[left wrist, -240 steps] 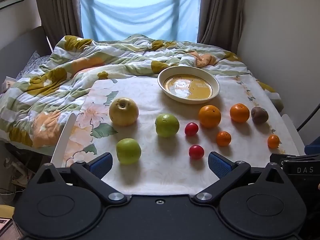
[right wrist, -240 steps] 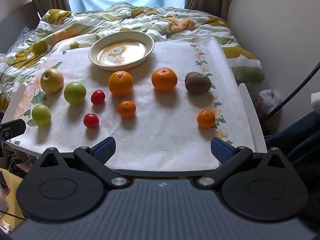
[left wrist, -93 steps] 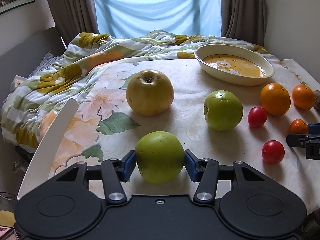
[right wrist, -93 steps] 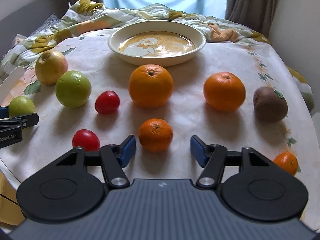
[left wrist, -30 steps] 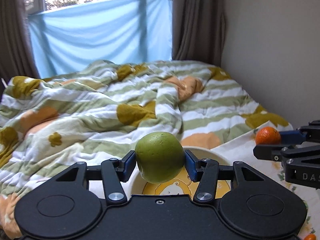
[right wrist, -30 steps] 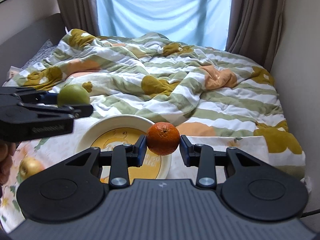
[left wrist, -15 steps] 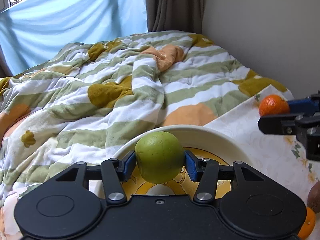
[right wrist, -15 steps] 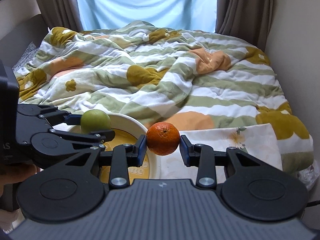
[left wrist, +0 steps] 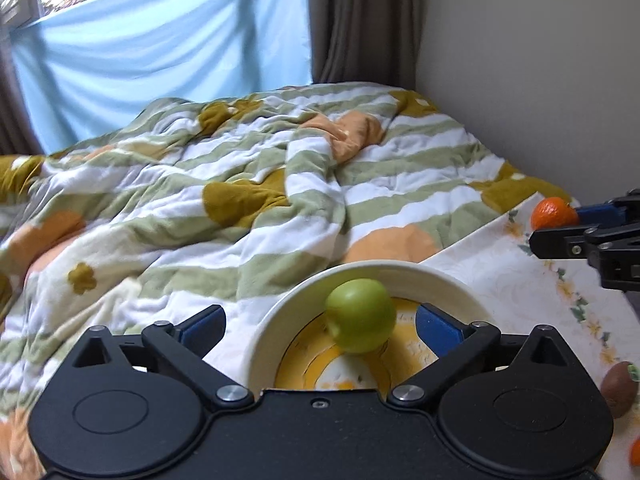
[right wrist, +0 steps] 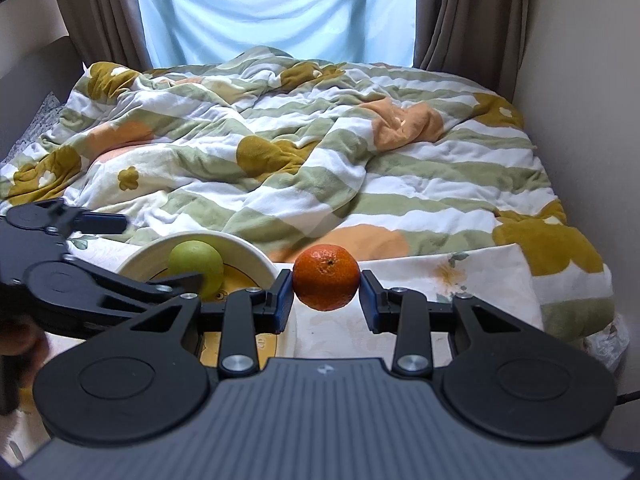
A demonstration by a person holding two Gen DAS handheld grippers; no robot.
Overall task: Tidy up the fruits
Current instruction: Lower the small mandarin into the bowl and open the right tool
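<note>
The left hand-held gripper (left wrist: pixel 320 326) has just spread wide; the green apple (left wrist: pixel 360 316) lies free between its jaws in the bowl (left wrist: pixel 400 270). The right hand-held gripper (right wrist: pixel 326 294) pinches a mandarin (right wrist: pixel 326 277).

Glossy glazed bowl (left wrist: pixel 360 270); fleecy cloth blanket (left wrist: pixel 200 184); smooth-skinned apple (left wrist: pixel 360 316)

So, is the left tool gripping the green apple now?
No, the left tool stands wide open and the green apple sits free in the bowl, touching neither pad.
</note>
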